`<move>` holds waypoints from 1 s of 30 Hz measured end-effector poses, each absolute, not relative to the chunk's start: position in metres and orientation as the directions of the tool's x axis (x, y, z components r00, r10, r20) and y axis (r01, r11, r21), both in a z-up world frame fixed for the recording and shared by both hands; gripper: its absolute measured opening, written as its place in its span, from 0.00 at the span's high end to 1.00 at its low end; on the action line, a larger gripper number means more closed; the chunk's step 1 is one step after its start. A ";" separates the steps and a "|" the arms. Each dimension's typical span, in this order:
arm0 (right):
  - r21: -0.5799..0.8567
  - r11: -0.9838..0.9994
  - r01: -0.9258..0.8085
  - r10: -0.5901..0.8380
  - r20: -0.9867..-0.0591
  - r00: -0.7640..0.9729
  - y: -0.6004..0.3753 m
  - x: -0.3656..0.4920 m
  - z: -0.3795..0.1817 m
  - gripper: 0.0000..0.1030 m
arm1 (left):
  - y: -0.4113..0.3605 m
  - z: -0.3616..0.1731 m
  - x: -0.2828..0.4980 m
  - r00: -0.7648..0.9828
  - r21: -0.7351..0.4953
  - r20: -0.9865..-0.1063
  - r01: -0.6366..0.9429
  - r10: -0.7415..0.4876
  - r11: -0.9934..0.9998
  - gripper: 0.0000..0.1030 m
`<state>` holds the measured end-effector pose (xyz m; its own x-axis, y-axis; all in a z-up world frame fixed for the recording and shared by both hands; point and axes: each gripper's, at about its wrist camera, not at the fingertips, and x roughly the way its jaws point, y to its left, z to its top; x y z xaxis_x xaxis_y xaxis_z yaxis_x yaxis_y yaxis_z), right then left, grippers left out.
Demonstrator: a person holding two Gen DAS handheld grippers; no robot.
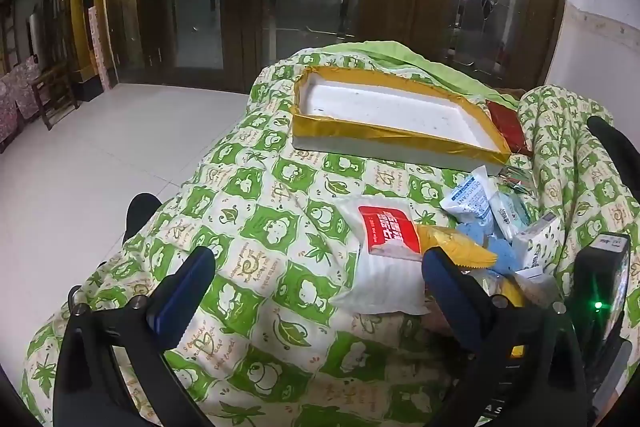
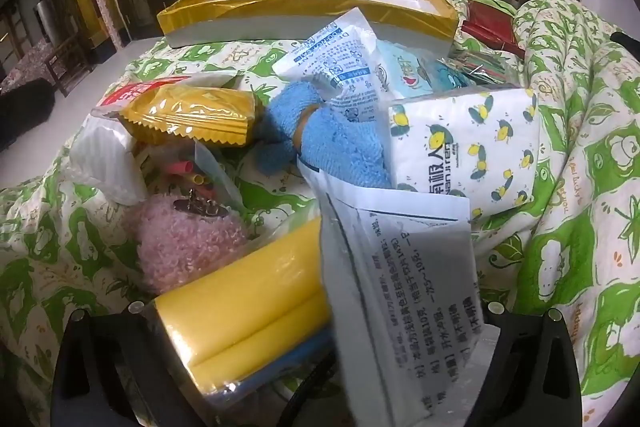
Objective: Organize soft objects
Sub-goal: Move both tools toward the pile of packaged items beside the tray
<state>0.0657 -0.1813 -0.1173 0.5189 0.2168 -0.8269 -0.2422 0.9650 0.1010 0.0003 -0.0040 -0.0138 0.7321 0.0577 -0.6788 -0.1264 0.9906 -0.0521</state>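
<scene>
A heap of soft packets lies on a green-and-white quilt (image 1: pixel 248 227), just short of a shallow white tray (image 1: pixel 384 103) with a gold-taped rim. The left gripper (image 1: pixel 316 291) hangs spread wide over the quilt, nothing between its blue fingers (image 1: pixel 180 291), with a white bag with a red label (image 1: pixel 384 259) just ahead of its right finger. The right gripper (image 2: pixel 316 355) is low over the heap, jaws wide; a yellow pack (image 2: pixel 248 303) and a white printed pouch (image 2: pixel 404 283) lie between them, though pad contact cannot be seen, and a blue cloth (image 2: pixel 340 151) and tissue pack (image 2: pixel 460 147) lie beyond.
</scene>
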 end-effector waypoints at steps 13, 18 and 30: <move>0.161 0.954 -0.253 0.282 -0.767 0.576 -0.221 0.002 -0.058 0.01 | 0.000 -0.014 -0.001 0.738 -0.059 -0.672 -0.140 0.064 0.988 0.00; 0.113 0.960 -0.255 0.259 -0.703 0.662 -0.211 -0.006 -0.029 0.01 | 0.000 -0.015 -0.001 0.732 -0.072 -0.679 -0.142 0.056 0.987 0.00; 0.082 0.974 -0.209 0.212 -0.645 0.734 -0.228 0.006 -0.007 0.01 | -0.007 -0.016 0.000 0.688 -0.084 -0.726 -0.119 0.021 0.989 0.00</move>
